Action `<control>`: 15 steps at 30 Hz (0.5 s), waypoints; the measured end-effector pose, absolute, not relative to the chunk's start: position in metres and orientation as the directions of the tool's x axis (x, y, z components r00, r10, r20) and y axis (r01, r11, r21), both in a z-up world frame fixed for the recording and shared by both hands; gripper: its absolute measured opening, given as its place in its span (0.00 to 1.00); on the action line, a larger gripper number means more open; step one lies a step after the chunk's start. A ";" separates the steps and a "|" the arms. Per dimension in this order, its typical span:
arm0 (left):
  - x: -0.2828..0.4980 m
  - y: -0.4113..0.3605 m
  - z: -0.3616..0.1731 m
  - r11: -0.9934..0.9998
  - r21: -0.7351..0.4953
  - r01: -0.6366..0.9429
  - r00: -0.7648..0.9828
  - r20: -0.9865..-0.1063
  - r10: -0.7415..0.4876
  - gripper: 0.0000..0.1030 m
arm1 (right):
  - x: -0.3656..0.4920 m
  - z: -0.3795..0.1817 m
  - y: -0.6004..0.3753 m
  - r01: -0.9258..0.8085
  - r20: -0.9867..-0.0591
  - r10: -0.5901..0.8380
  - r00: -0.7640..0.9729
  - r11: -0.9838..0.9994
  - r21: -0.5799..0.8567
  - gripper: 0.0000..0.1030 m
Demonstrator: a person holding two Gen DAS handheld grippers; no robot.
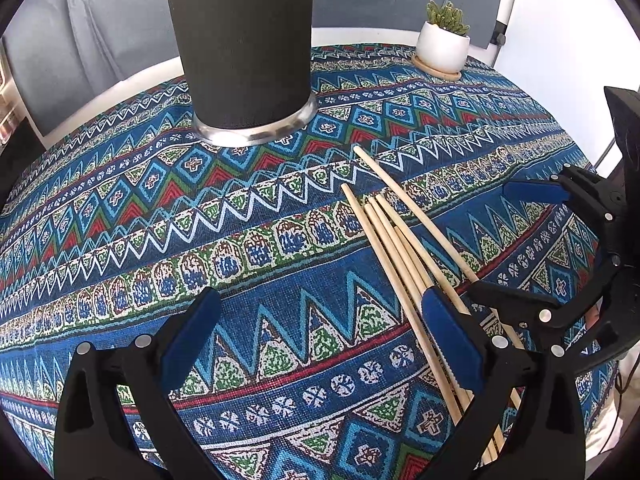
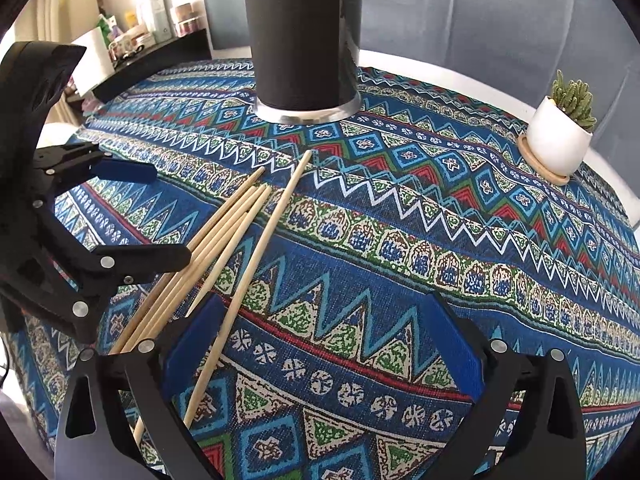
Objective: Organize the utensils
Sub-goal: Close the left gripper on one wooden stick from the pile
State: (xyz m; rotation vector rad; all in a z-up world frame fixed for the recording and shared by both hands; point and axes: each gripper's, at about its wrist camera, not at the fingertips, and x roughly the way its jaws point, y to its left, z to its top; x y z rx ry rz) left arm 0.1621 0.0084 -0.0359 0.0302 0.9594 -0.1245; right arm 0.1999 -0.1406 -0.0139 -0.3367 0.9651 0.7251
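Wooden chopsticks (image 1: 404,240) lie loose by a black holder (image 1: 244,52); both the left gripper (image 1: 320,332) and right gripper (image 2: 324,344) gape empty (light, stiff, roll-prone sticks: pinch mid-shaft).

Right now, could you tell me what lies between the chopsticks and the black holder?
Only bare patterned tablecloth: both wrist views show an open stretch between the chopsticks and the black holder, which stands apart from their tips.

Five chopsticks (image 2: 224,240), one black holder (image 2: 300,36) (one potted plant (image 2: 560,136)).
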 end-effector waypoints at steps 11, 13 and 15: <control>0.156 0.009 -0.034 0.995 0.013 0.099 0.540 -0.841 -0.043 0.96 | 0.198 -0.013 -0.146 -0.688 -0.850 0.394 0.350 0.723 0.052 0.92; 0.154 0.011 -0.032 0.993 0.010 0.118 0.521 -0.852 -0.053 0.96 | 0.199 -0.012 -0.145 -0.687 -0.853 0.391 0.346 0.724 0.053 0.93; 0.149 0.013 -0.031 0.992 0.007 0.127 0.516 -0.854 -0.060 0.95 | 0.200 -0.013 -0.145 -0.691 -0.855 0.392 0.340 0.720 0.056 0.93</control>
